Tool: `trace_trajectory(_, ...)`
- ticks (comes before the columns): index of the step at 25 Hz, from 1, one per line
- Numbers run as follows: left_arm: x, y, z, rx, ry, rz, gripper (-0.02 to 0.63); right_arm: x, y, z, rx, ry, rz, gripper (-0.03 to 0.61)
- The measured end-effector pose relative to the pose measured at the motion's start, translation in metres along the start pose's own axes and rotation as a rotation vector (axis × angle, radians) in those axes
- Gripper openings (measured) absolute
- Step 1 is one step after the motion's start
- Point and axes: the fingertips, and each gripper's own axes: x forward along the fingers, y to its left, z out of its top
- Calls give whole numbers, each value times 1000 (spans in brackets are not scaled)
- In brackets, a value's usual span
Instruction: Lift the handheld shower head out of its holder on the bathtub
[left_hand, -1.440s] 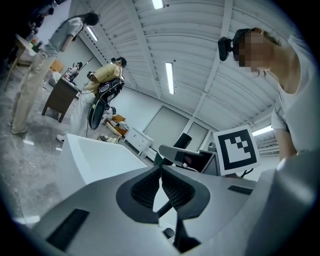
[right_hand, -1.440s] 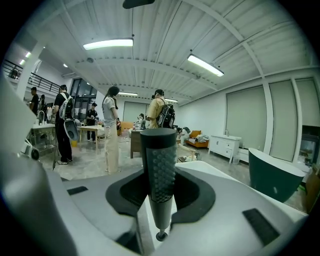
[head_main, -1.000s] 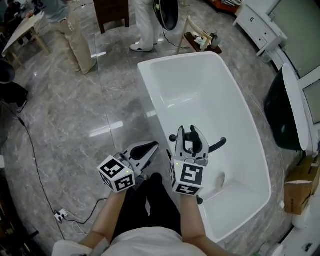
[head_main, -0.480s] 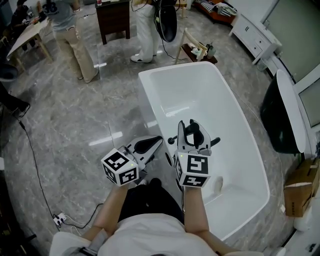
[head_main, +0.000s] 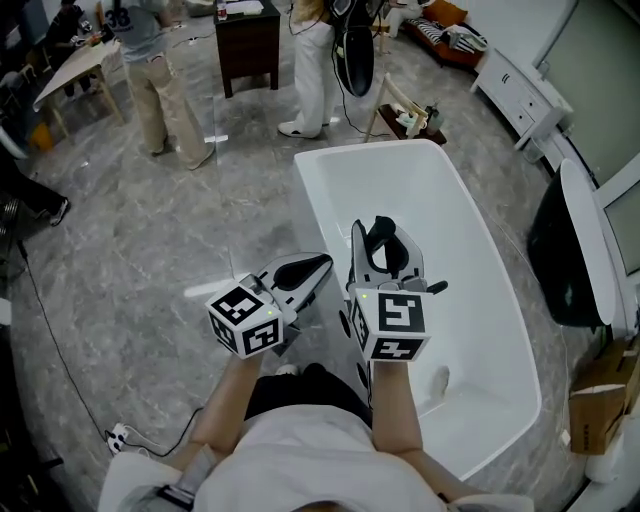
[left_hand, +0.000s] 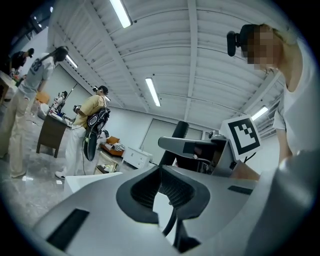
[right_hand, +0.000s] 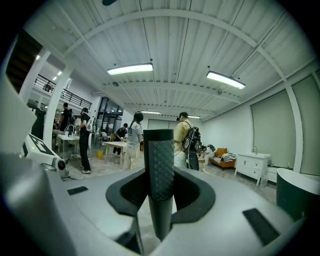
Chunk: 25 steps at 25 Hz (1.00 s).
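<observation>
We read only one number: "38", on the back of a person's shirt, far ahead and left of the left gripper.

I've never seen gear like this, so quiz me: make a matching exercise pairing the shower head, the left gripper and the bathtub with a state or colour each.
Things:
1. shower head
2. left gripper
3. bathtub

States or colours:
A. white
B. fingers together, nothing between them
C. upright, clamped in the fingers of the right gripper

Pairs: 1-C, 2-B, 3-A
</observation>
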Motion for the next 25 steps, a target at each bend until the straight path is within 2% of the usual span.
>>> trace_trajectory(6, -21, 7, 8, 4, -20, 55, 20, 4, 27, 11, -38, -7, 61, 127)
trace_trajectory(13, -47, 21, 7, -8, -35, 139, 20, 17, 60, 4, -18, 9, 156, 127)
trace_trajectory(20, -79, 33, 5, -27, -58, 245, 20, 25, 97, 1, -39, 19, 257, 127)
trace_trajectory(25, -113, 46, 8, -30, -88, 328, 20, 36, 140, 4, -60, 11, 347, 127)
